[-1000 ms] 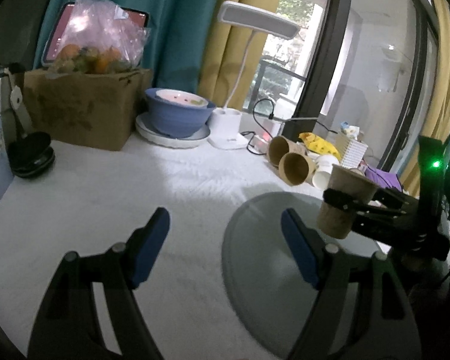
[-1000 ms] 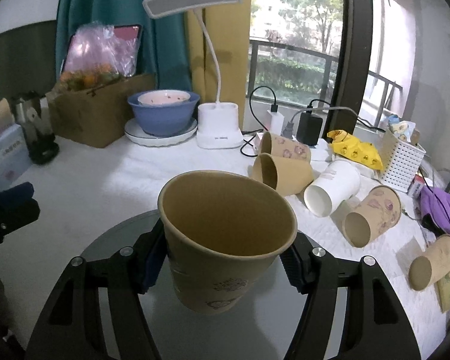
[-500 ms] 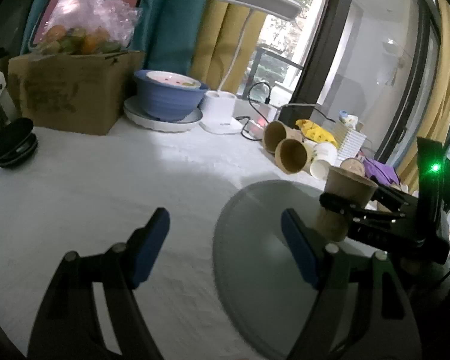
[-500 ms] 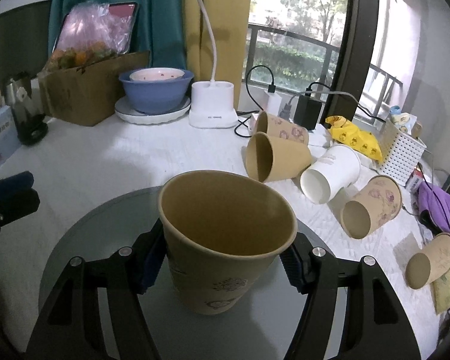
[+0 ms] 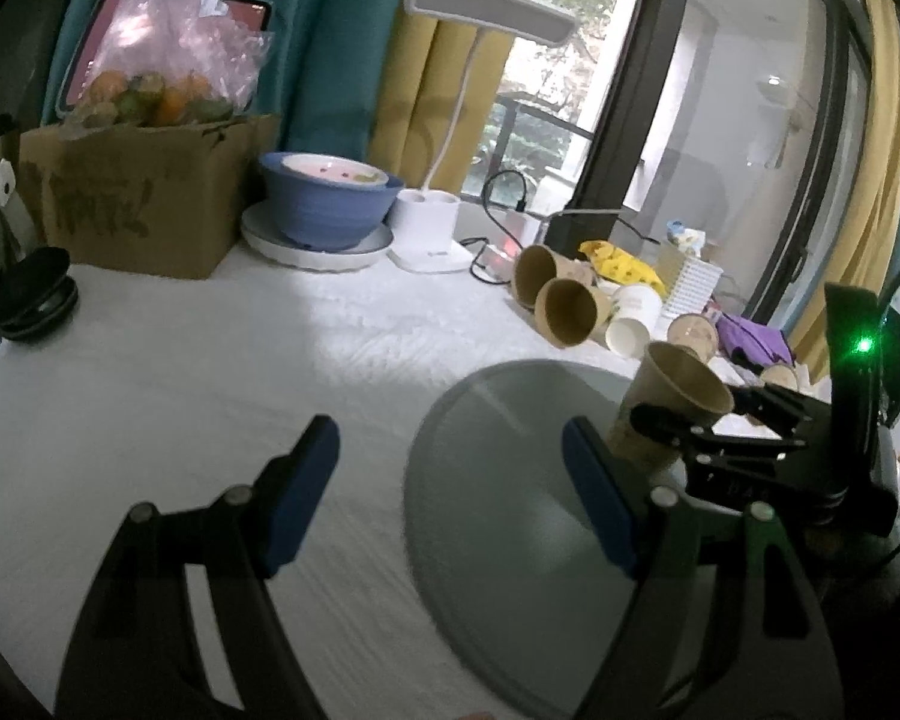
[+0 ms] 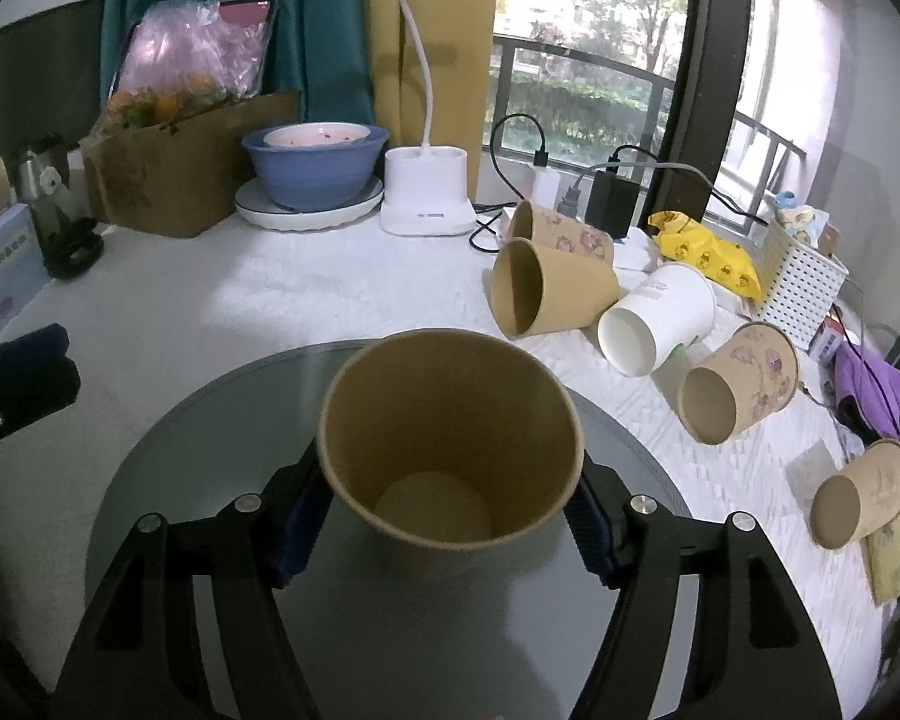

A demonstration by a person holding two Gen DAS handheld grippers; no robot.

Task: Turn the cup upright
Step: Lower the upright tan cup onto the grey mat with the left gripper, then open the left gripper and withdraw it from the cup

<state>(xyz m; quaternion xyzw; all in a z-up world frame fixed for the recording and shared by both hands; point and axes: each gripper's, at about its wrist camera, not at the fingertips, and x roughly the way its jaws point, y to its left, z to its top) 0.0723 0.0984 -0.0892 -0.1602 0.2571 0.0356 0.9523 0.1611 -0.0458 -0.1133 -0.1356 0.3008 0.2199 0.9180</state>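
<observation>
My right gripper (image 6: 447, 531) is shut on a brown paper cup (image 6: 450, 438), mouth up and nearly upright, its base low over the round grey mat (image 6: 210, 450). In the left wrist view the same cup (image 5: 666, 414) sits in the right gripper (image 5: 648, 432) at the mat's (image 5: 510, 492) right side, leaning a little. My left gripper (image 5: 450, 492) is open and empty, hovering over the white tablecloth and the mat's left edge.
Several paper cups lie on their sides behind the mat: two brown ones (image 6: 546, 288), a white one (image 6: 654, 318), two patterned ones (image 6: 738, 390). A blue bowl (image 6: 315, 165), desk lamp base (image 6: 426, 198), cardboard box (image 6: 180, 162) and white basket (image 6: 798, 276) stand at the back.
The right gripper has lowered the cup toward the mat and tipped it so I see its inside bottom. The left gripper has shifted slightly and stays open.
</observation>
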